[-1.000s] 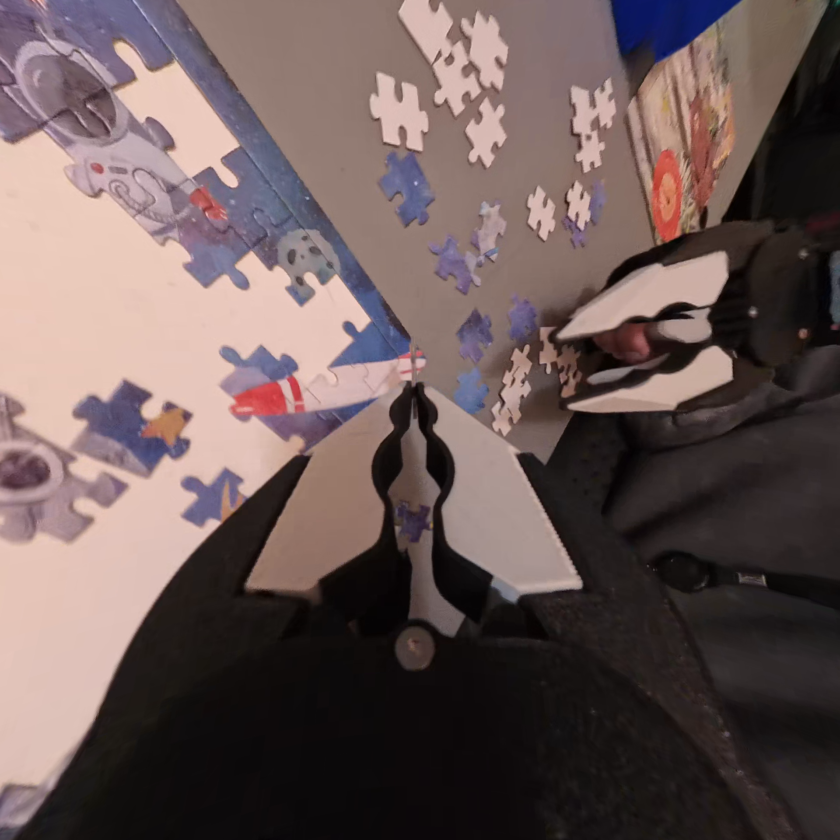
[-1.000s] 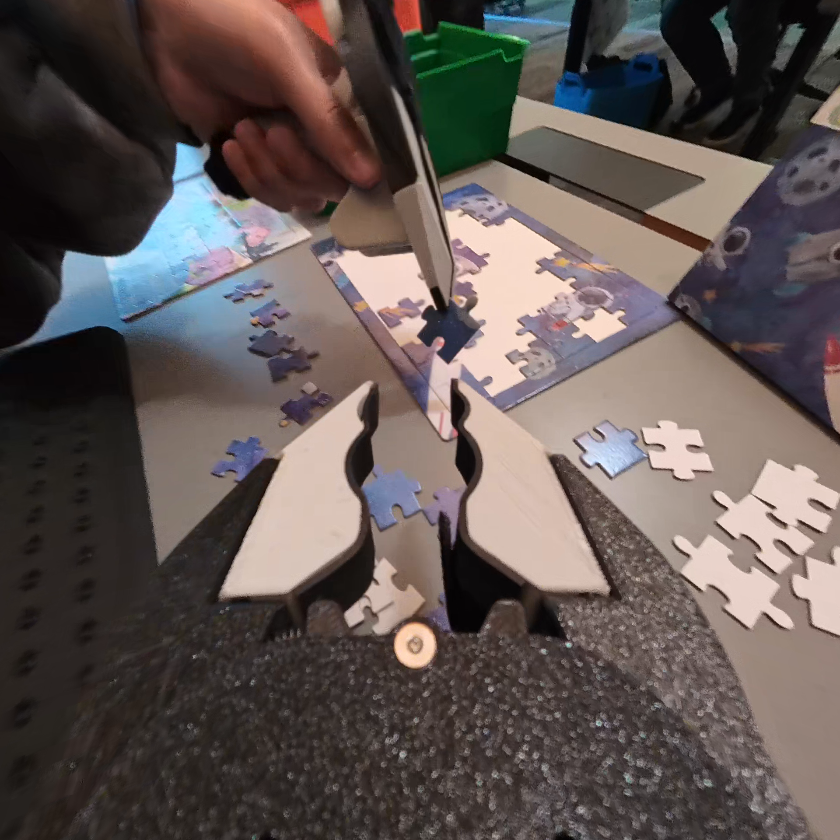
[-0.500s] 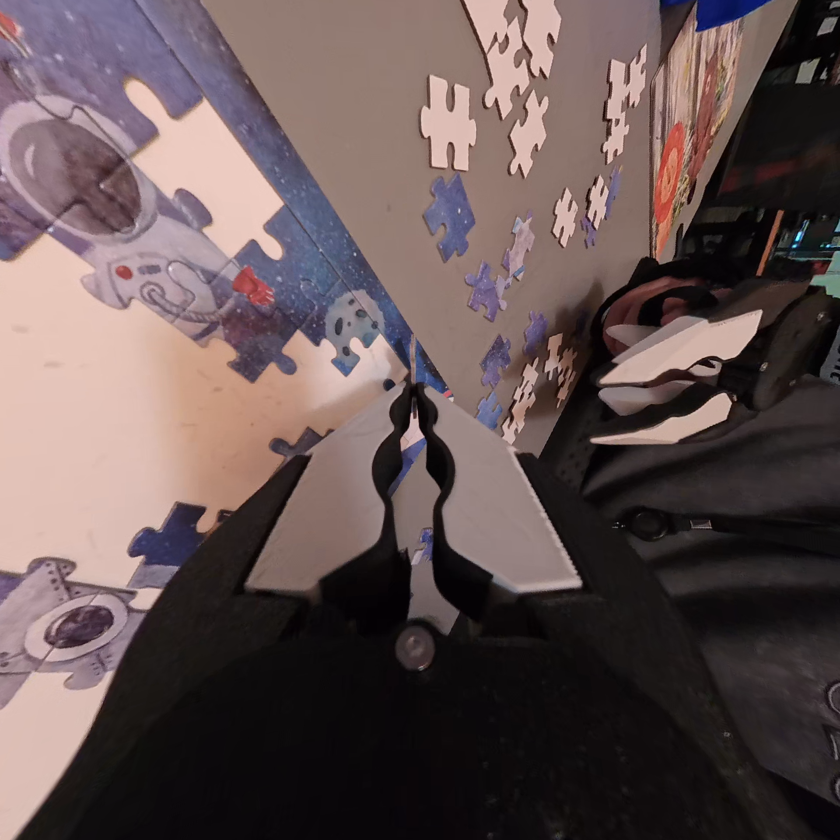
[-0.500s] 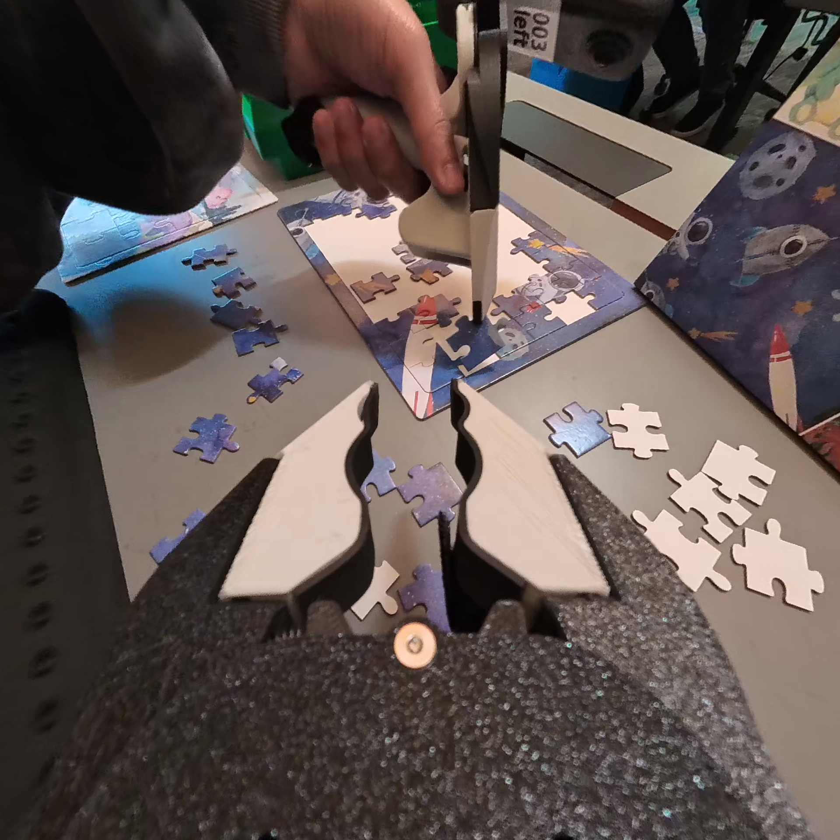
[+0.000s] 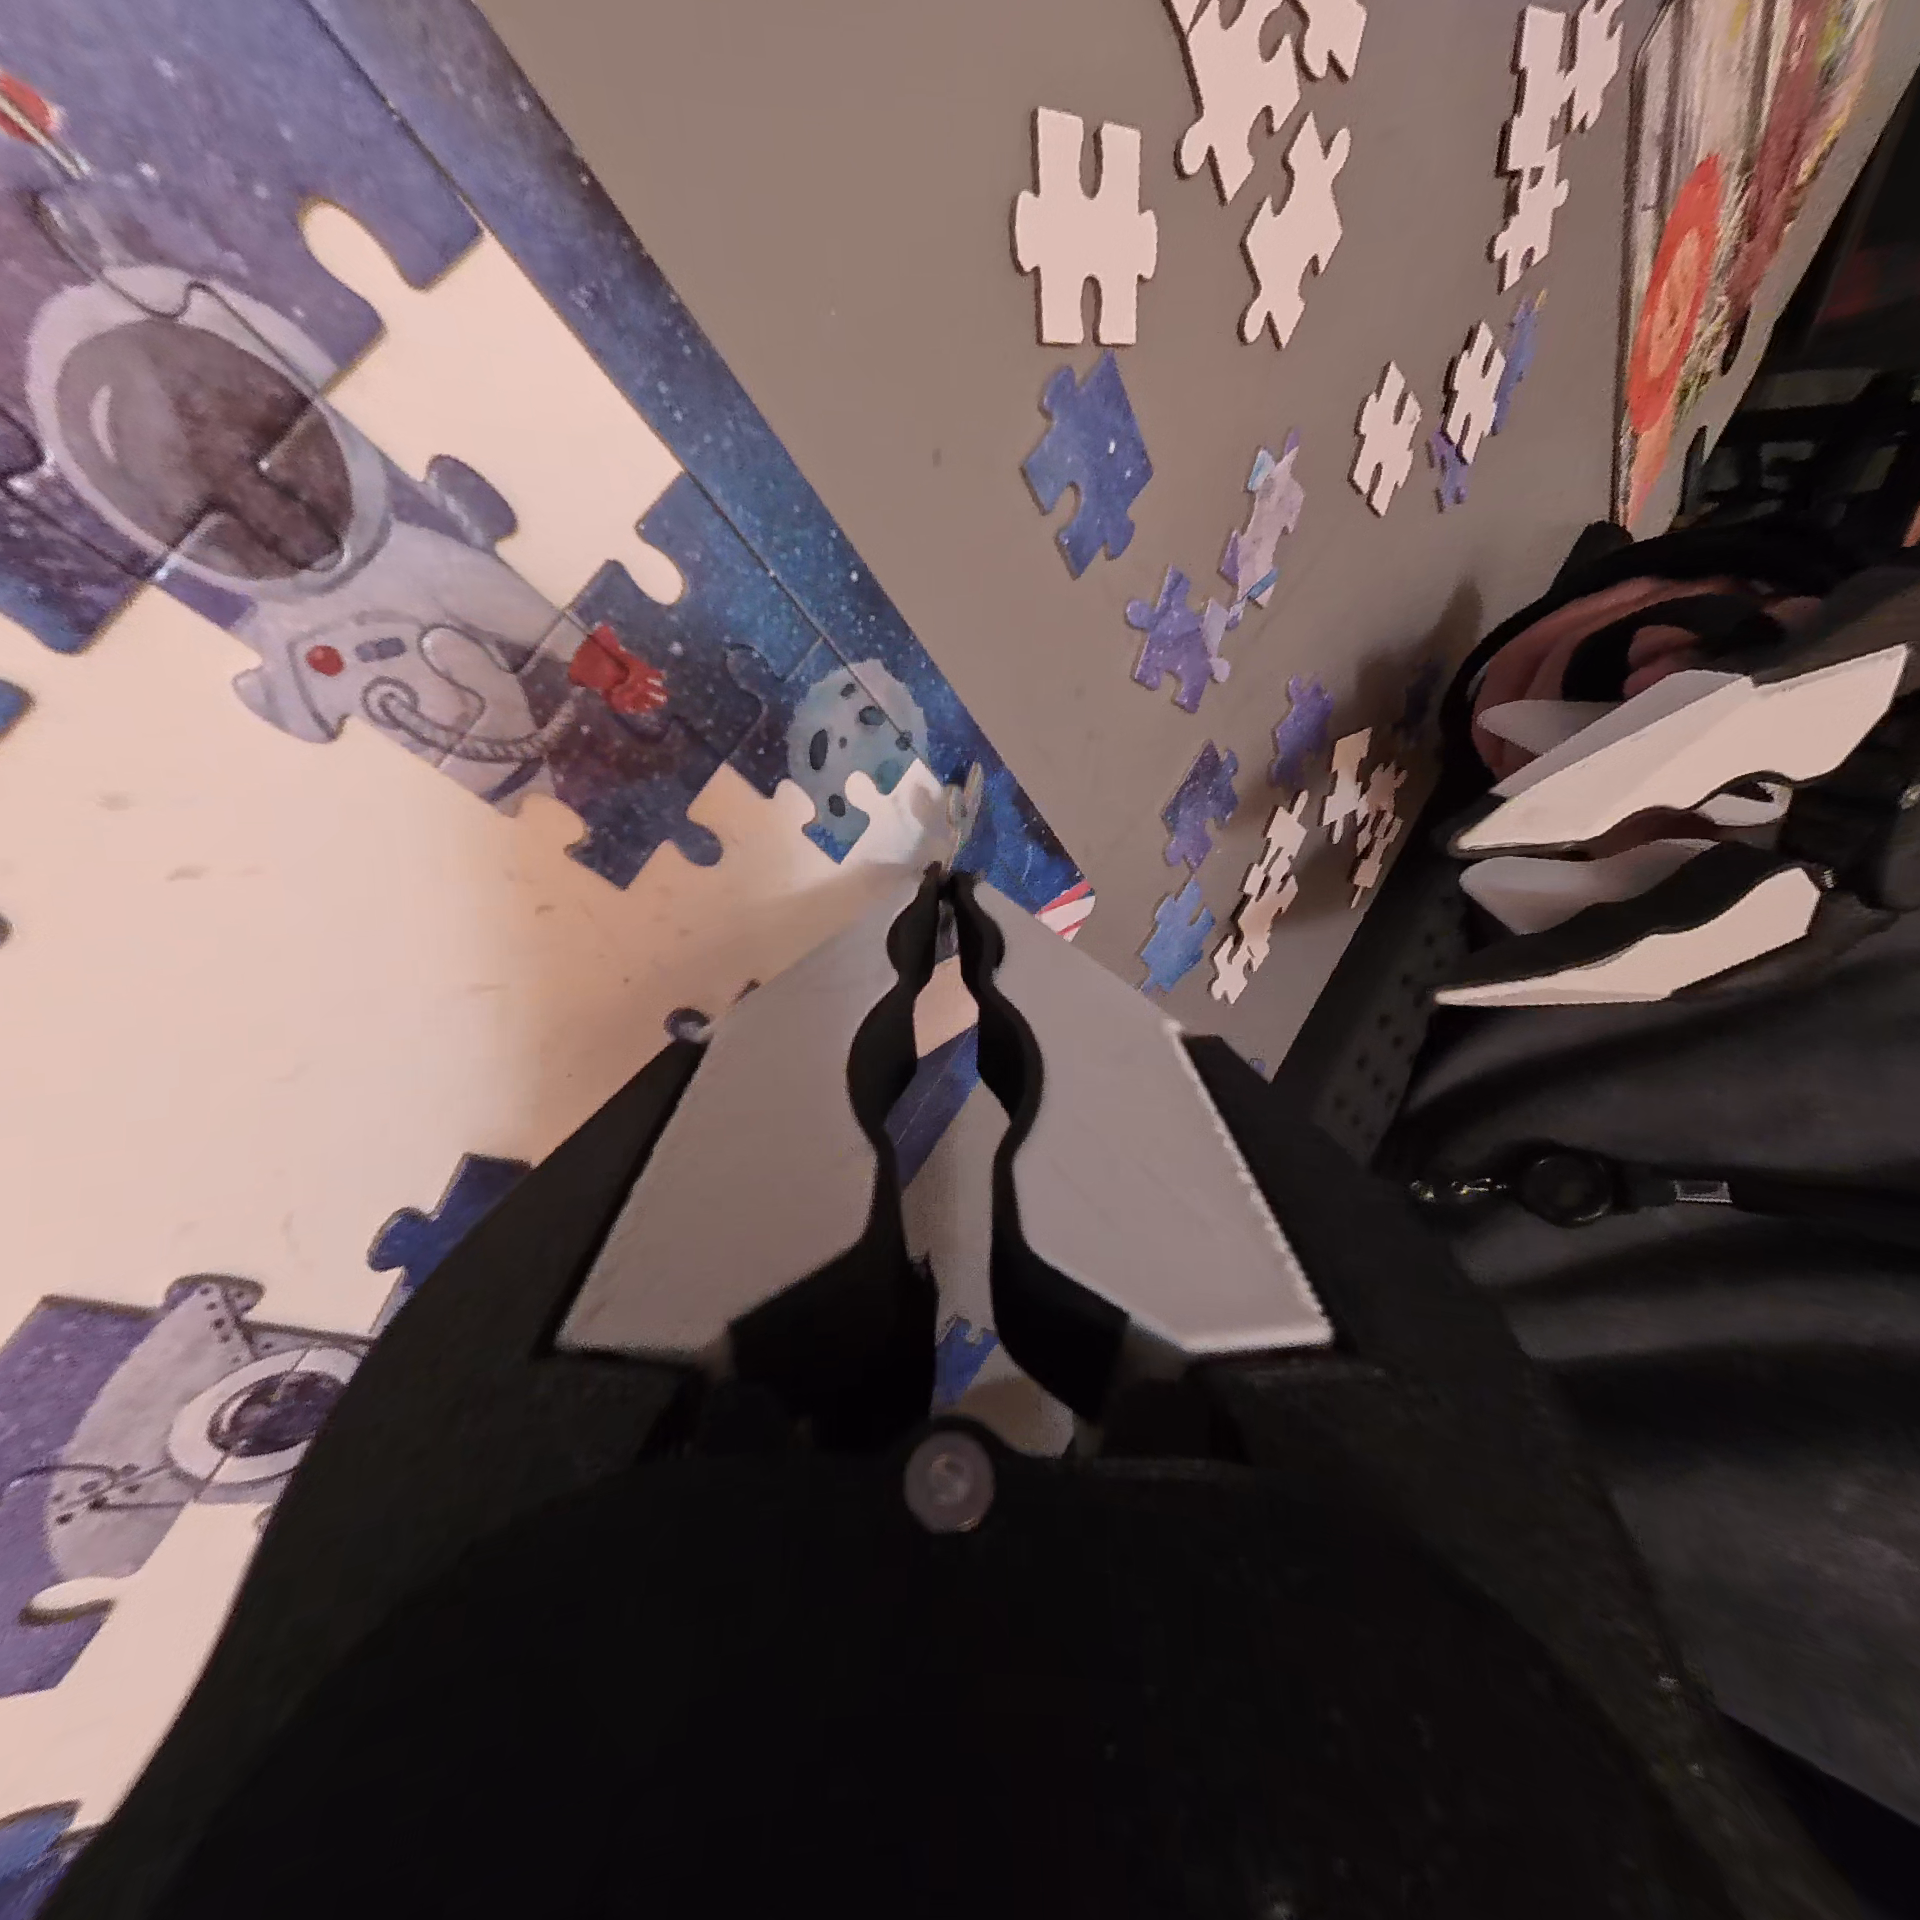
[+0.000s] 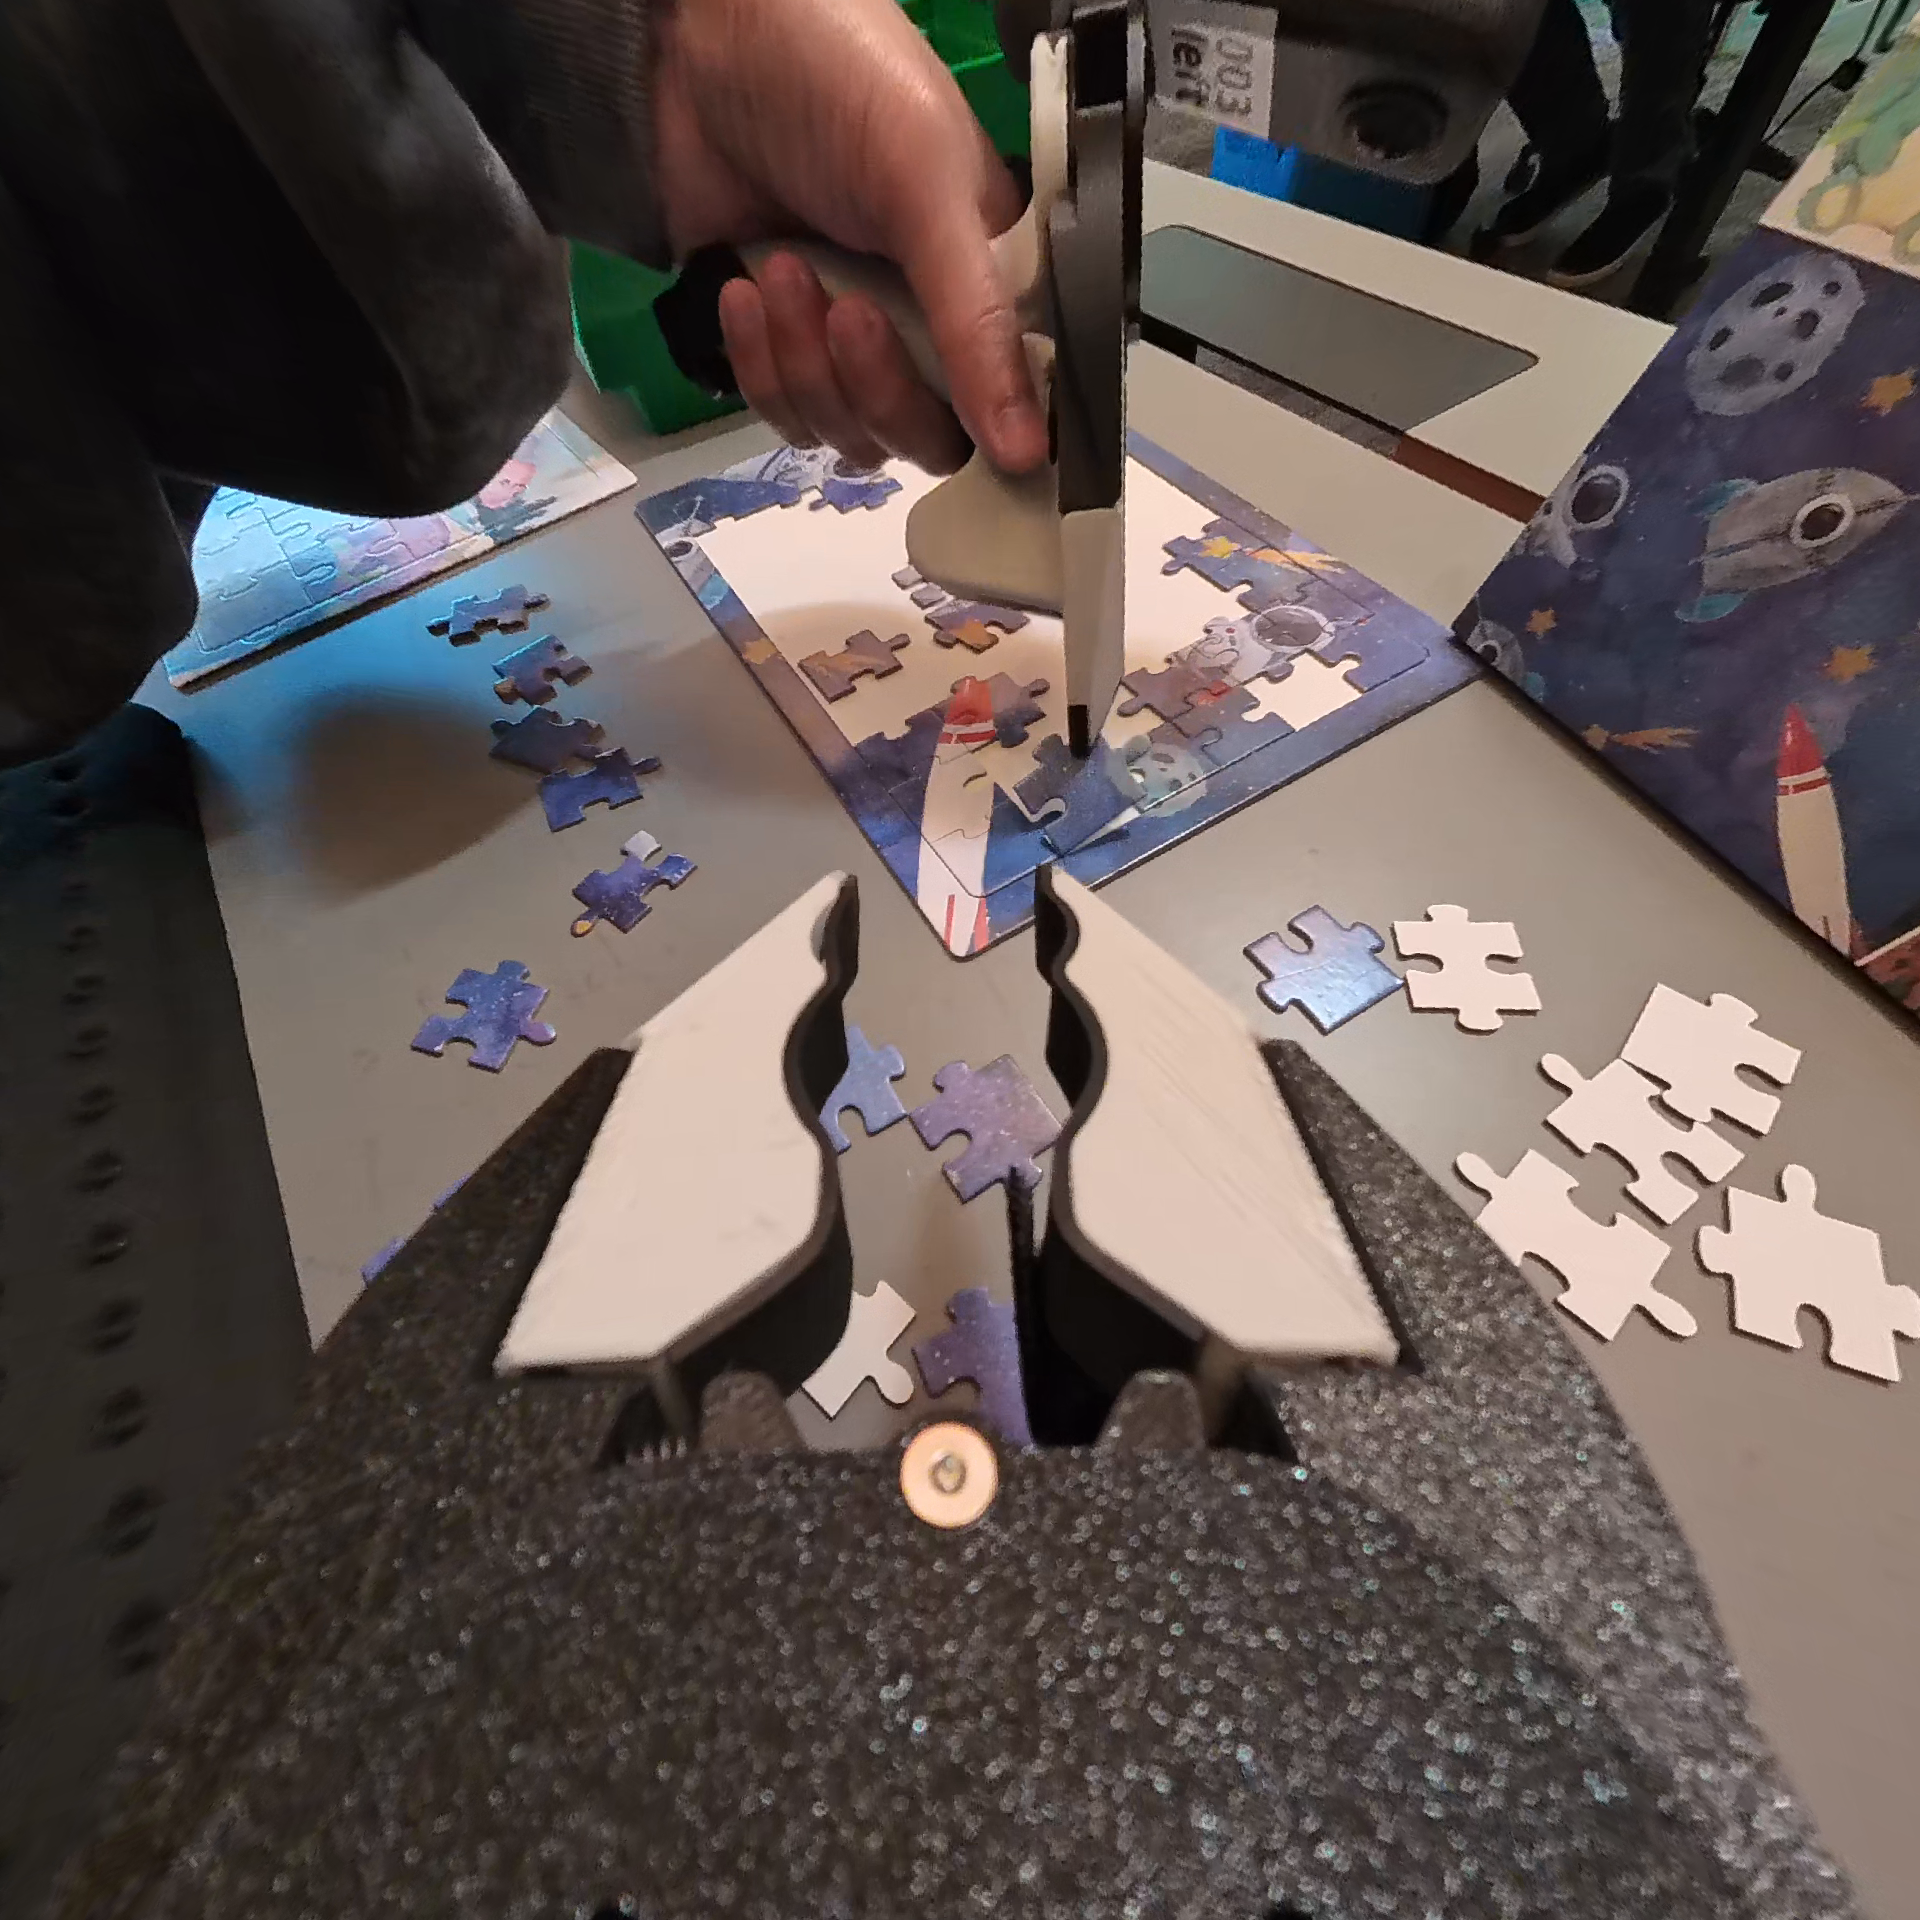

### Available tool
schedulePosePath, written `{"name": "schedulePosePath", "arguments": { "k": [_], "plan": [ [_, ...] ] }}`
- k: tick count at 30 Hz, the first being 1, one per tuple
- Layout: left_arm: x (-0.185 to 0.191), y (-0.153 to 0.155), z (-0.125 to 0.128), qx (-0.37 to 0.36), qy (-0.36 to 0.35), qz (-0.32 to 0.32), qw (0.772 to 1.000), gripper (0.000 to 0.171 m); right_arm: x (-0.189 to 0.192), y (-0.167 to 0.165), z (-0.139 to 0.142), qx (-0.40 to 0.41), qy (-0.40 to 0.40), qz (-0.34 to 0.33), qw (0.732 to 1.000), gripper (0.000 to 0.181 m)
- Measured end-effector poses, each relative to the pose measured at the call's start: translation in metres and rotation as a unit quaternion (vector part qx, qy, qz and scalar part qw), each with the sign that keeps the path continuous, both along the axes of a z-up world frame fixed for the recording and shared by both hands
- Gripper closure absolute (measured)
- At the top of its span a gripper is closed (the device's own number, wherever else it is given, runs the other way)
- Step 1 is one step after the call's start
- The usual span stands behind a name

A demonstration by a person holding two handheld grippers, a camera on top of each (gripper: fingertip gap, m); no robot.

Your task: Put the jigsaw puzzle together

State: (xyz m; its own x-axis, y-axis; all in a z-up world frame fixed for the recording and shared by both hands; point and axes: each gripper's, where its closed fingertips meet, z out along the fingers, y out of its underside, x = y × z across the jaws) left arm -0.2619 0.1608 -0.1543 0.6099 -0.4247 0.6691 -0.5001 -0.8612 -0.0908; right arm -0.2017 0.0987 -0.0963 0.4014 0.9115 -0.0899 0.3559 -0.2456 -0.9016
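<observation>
The left gripper (image 6: 1078,740) points straight down over the puzzle tray (image 6: 1382,681), its fingers pressed together on a blue piece (image 6: 1060,784) near the tray's front edge, beside the rocket. The piece appears to sit tilted, though the left wrist view shows it only edge-on. The right gripper (image 6: 945,894) hovers over the desk (image 6: 1195,935) in front of the tray, fingers spread and holding nothing. Loose pieces (image 6: 1652,1164) lie scattered on the desk to both sides.

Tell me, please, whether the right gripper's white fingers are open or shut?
Open. In the right wrist view, the right gripper shows a clear gap between its fingers, empty, hovering above loose puzzle pieces.
</observation>
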Motion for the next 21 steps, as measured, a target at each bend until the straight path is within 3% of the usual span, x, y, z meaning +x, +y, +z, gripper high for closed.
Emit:
{"name": "schedulePosePath", "arguments": {
  "k": [21],
  "plan": [
    [-0.0033, 0.0005, -0.0062, 0.043, 0.045, -0.02, 0.998, 0.162, -0.0017, -0.0012, -0.0072, -0.004, -0.015, 0.004, 1.0, 0.147]
  ]
}}
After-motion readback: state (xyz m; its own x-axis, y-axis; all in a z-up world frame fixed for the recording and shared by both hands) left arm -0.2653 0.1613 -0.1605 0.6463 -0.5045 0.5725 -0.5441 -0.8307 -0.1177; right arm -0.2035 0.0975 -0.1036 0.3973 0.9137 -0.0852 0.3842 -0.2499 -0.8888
